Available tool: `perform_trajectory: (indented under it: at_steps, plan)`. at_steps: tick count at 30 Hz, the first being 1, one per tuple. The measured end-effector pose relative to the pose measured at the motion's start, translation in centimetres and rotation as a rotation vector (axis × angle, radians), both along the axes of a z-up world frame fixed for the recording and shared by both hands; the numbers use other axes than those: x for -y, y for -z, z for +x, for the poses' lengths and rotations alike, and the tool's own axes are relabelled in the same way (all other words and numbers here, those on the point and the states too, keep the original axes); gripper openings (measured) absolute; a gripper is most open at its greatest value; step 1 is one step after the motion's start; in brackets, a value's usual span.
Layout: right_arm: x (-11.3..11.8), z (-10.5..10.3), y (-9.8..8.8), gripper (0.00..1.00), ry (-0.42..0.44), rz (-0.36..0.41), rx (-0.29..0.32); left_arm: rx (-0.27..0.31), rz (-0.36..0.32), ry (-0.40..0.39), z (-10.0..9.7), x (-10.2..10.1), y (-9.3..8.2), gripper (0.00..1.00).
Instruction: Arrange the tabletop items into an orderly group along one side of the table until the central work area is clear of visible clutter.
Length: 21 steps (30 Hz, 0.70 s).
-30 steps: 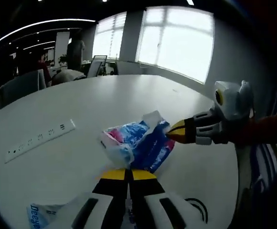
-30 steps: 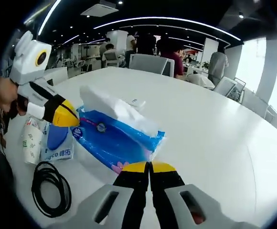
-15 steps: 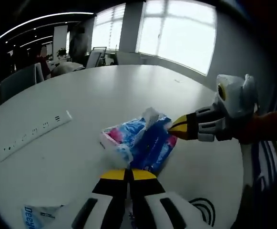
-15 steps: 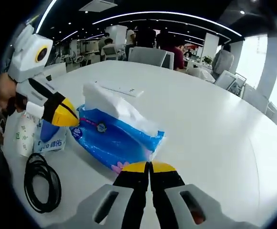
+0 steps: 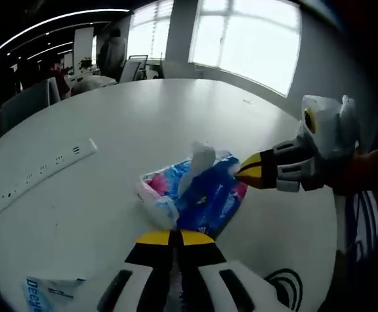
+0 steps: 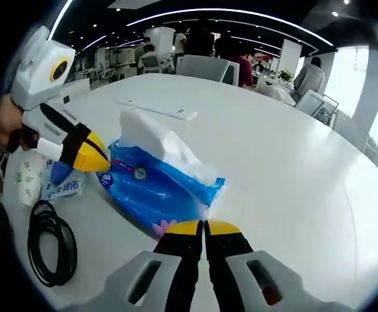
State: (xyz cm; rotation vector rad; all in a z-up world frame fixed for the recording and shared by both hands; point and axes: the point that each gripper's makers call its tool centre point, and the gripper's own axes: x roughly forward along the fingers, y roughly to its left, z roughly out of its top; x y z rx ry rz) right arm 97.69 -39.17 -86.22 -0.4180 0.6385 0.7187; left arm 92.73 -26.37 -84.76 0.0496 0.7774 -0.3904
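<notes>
A blue soft tissue pack [image 5: 202,195] with a white sheet sticking out of its top lies between my two grippers on the white table [image 5: 130,117]. My left gripper [image 5: 174,235] is shut, its yellow tips meeting the pack's pink-and-white end. From the right, my right gripper [image 5: 244,174] comes in with its tip at the pack's far edge. In the right gripper view the same pack [image 6: 153,188] reaches down to my shut right gripper [image 6: 203,226], which pinches its corner. At the pack's left end sits the left gripper [image 6: 101,162].
A small tissue packet [image 6: 62,187] and a paper cup [image 6: 23,185] sit at the left, beside a coiled black cable [image 6: 45,240]. A white power strip [image 5: 45,170] lies further out on the table. Chairs and people stand beyond the far edge.
Both grippers and the pack between them have shifted together over the table, so the power strip now lies further from the pack. The white sheet stands more upright.
</notes>
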Motion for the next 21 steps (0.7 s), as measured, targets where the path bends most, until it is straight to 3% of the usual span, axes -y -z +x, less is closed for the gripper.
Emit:
perform_trajectory:
  at_steps: [7, 10, 16, 21]
  plan:
    - [0.0, -0.2, -0.3, 0.0, 0.014, 0.002, -0.009, -0.025, -0.011, -0.001, 0.0, -0.1, 0.8, 0.04]
    - [-0.4, -0.7, -0.2, 0.08, -0.017, 0.006, -0.017, -0.023, -0.024, -0.018, 0.0, 0.0, 0.7, 0.05]
    - [-0.6, -0.9, -0.2, 0.1, -0.012, 0.009, -0.025, -0.016, -0.018, -0.025, 0.0, -0.2, 0.2, 0.08]
    - [-0.7, -1.3, -0.4, 0.18, -0.003, 0.029, -0.037, -0.031, -0.019, -0.037, -0.4, -0.4, 0.1, 0.11]
